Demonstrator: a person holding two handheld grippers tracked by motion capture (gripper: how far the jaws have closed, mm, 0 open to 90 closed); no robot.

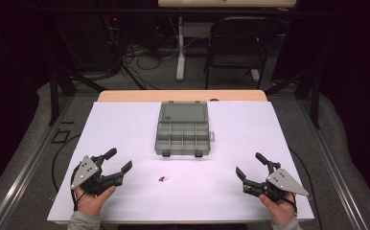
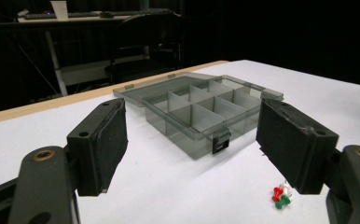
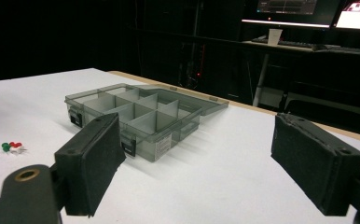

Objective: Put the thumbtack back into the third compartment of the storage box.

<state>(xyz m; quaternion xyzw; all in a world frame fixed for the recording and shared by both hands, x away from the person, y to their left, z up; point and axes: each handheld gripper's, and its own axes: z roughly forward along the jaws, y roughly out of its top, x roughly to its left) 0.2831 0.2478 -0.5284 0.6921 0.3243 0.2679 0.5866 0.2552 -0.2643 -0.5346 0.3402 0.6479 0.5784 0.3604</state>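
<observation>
A grey see-through organiser box (image 1: pixel 182 129) lies open mid-table, lid flat behind it, its several compartments looking bare (image 2: pixel 201 114) (image 3: pixel 138 116). A small heap of red, green and white push pins (image 1: pixel 163 179) lies on the white sheet in front of the box (image 2: pixel 280 195) (image 3: pixel 11 147). My left gripper (image 1: pixel 117 160) rests at the near left, open, nothing between its pads (image 2: pixel 110 144). At the near right my right gripper (image 1: pixel 250 165) stands open as well, its pads (image 3: pixel 94 161) apart and bare. Both point toward the box from well short of it.
The white sheet (image 1: pixel 125 129) covers a wooden table (image 1: pixel 125 96). Behind the table stand a black folding chair (image 1: pixel 238 43), a white desk leg (image 1: pixel 180 48) and loose cables on the floor. Dark rails run along both sides.
</observation>
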